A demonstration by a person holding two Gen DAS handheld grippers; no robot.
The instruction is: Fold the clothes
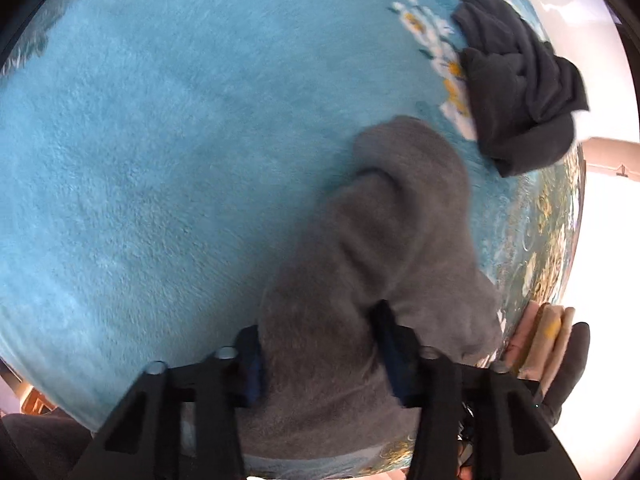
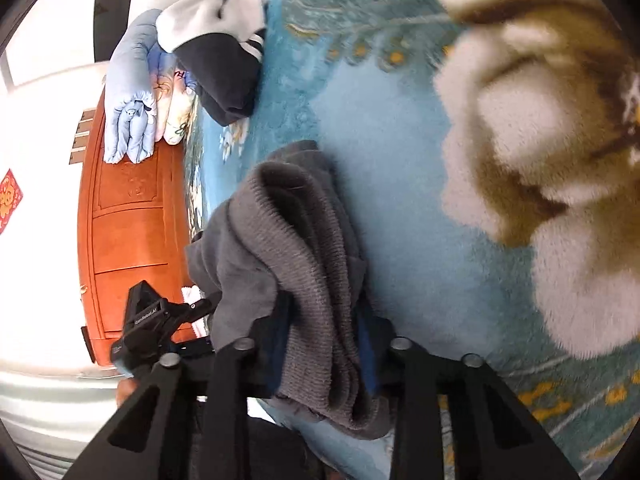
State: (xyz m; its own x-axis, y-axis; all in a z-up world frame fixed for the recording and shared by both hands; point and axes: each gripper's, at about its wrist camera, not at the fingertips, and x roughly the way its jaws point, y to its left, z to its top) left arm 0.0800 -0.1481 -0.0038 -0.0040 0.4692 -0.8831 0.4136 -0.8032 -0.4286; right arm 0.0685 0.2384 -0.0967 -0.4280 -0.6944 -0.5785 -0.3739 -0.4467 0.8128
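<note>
A grey sweatshirt-like garment (image 1: 392,216) lies bunched on a blue plush blanket (image 1: 160,140). In the left wrist view my left gripper (image 1: 322,360) is shut on a thick fold of it, and the cloth fills the gap between the blue pads. In the right wrist view my right gripper (image 2: 324,348) is shut on the grey garment's (image 2: 280,232) ribbed hem, which hangs over the fingers. The black housing of the left gripper (image 2: 146,316) shows at the garment's left side, its fingertips hidden behind cloth.
A crumpled dark garment (image 1: 516,84) lies at the blanket's far right edge. A furry brown-and-white item (image 2: 540,160) fills the right. Folded light-blue (image 2: 130,92) and dark striped clothes (image 2: 224,52) sit by an orange wooden board (image 2: 128,220). Beige folded cloth (image 1: 548,336) sits at the edge.
</note>
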